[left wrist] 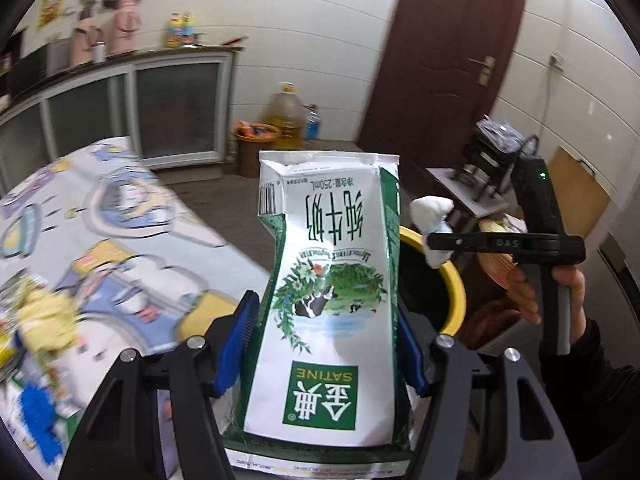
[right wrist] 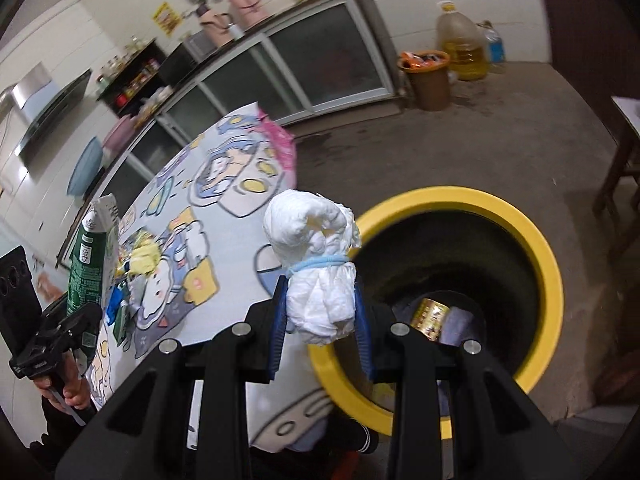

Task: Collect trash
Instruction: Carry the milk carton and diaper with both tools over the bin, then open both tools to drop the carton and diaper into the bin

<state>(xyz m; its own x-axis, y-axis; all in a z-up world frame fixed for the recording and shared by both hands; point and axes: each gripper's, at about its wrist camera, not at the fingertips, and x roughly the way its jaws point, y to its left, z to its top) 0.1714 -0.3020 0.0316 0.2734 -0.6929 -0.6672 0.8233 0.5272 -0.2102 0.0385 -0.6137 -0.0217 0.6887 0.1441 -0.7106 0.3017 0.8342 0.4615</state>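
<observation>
The left tongs (left wrist: pixel 326 344) pinch a milk carton (left wrist: pixel 332 280), their blue pads (left wrist: pixel 236 344) pressed against its two sides. The carton is white and green, flattened, and its print reads upside down in the left wrist view, with the torn end pointing away from the camera. It hangs past the edge of the tabletop (left wrist: pixel 120 240), in front of the yellow-rimmed bin (left wrist: pixel 454 280).

The right tongs (right wrist: pixel 320 332) pinch a white wad (right wrist: pixel 320 272) of tissue or cloth, tied round its middle with a light blue band (right wrist: pixel 320 262). The pads grip its lower half and the knotted top stands up above them. The wad sits over the near left rim of the bin (right wrist: pixel 460 200), between the tabletop's (right wrist: pixel 224 240) edge and the bin's opening. Inside the bin lies a gold can (right wrist: pixel 432 314) on something grey.

The tabletop wears a cartoon-printed cloth. On it remain a crumpled yellow scrap (right wrist: pixel 144 260) and some blue and green packaging (right wrist: pixel 118 308), near the left tongs. In the right wrist view the carton (right wrist: pixel 90 264) shows at the far left, with the person's left hand (right wrist: pixel 68 392) below it on the handle. In the left wrist view the right hand (left wrist: pixel 560 292) grips the other handle beside the bin.

On the floor by the far wall stand a brown bin (right wrist: pixel 430 80) full of wrappers and a large jug (right wrist: pixel 462 46) of oil.
</observation>
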